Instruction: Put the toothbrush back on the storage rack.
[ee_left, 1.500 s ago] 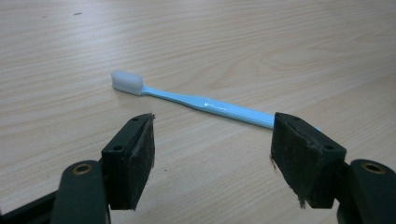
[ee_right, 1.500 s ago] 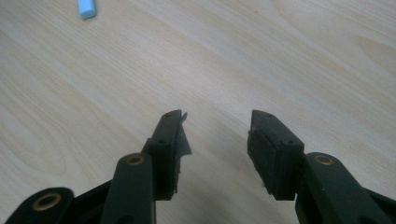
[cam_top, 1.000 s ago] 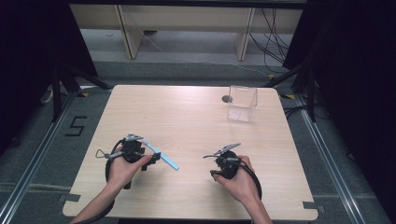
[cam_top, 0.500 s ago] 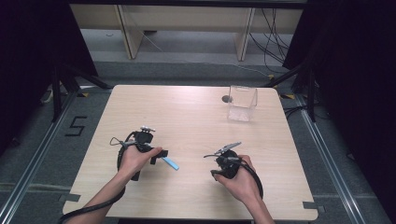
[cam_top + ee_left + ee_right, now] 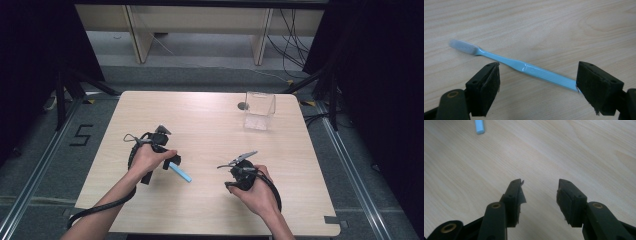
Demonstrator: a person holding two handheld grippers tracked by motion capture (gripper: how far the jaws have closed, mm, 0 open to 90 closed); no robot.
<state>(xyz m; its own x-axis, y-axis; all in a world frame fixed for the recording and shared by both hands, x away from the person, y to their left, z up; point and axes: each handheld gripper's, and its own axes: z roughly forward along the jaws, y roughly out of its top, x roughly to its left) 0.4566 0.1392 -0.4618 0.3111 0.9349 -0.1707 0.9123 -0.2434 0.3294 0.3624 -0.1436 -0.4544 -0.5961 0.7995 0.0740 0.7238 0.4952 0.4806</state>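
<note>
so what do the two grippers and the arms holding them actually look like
Both the left gripper and right gripper are black, with two blocky jaws lined with dark pads and brass-coloured pivot screws. A black cable trails from the left one. The forearms are bare, with no sleeves.

Probably a lab: bare table [image 5: 210, 115], black curtains [image 5: 380, 75], floor cables [image 5: 295, 30].

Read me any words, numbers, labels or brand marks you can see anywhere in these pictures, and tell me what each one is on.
"5": a dark figure marked on the grey floor, left of the table.
The blue toothbrush has moulded ridges on its handle, but no lettering can be read.
The clear box and both grippers bear no readable text.
</note>
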